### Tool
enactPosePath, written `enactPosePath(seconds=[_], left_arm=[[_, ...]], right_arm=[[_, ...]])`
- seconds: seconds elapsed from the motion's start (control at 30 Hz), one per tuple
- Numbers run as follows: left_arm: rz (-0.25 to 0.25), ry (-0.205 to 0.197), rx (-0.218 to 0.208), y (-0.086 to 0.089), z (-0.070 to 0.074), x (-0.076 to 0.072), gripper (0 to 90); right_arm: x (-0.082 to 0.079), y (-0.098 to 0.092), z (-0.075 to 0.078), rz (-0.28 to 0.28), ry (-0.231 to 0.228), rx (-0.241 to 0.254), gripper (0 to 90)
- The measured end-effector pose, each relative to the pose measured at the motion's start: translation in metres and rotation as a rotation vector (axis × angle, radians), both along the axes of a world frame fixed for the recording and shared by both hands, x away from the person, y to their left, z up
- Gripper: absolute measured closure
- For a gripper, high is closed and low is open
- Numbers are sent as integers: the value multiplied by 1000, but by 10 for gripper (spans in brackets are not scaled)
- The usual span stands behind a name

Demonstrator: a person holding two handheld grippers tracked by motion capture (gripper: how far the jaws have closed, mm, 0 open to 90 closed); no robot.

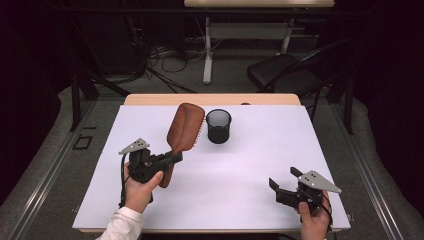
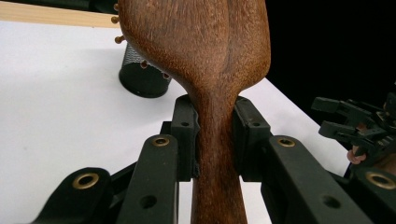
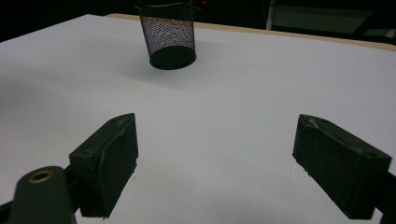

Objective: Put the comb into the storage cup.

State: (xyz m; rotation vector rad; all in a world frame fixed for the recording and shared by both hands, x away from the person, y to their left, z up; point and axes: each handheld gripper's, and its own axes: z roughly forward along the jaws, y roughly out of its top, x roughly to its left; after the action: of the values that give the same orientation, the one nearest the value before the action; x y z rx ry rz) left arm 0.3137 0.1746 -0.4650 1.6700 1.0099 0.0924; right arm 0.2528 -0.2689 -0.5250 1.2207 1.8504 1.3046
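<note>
Brush (image 1: 186, 128): wooden hairbrush, brown, oval head with a narrow handle. It is held off the table at left of centre, the head tilted up and toward the far side, the handle running down toward the near-left. Bristles (image 1: 201, 131) show along the right edge of the head, facing the cup. In the left gripper view the smooth back of the brush (image 2: 219, 70) faces the camera and peg tips (image 2: 119, 39) stick out at its left edge.

Left gripper (image 1: 172, 159): held in the person's left hand (image 1: 140, 187), near-left part of the table. Its jaws are clamped on the brush at the neck, where the head narrows into the handle. In the left gripper view one pad (image 2: 186, 135) presses the left side of the neck and the other pad presses the right side; the handle runs on down between the jaws and out of the bottom of the view.

Right gripper (image 1: 284, 183): held in the right hand (image 1: 314, 222) at the near-right corner, well apart from the brush. Its jaws stand wide apart with nothing between them; in the right gripper view bare table shows between the two pads (image 3: 112, 158).

Cup (image 1: 219, 126): black mesh pen cup, upright, far centre of the table, just right of the brush head and not touching it.

Table (image 1: 250, 170): white top, wooden edge at the far side.
</note>
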Motion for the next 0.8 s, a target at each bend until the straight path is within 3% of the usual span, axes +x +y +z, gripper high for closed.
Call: enactPosePath(seconds=[0.8], left_arm=[[-71,-20,11,-21,-4,-10,730]], right_arm=[[0,0,0,3,5,-6,137]])
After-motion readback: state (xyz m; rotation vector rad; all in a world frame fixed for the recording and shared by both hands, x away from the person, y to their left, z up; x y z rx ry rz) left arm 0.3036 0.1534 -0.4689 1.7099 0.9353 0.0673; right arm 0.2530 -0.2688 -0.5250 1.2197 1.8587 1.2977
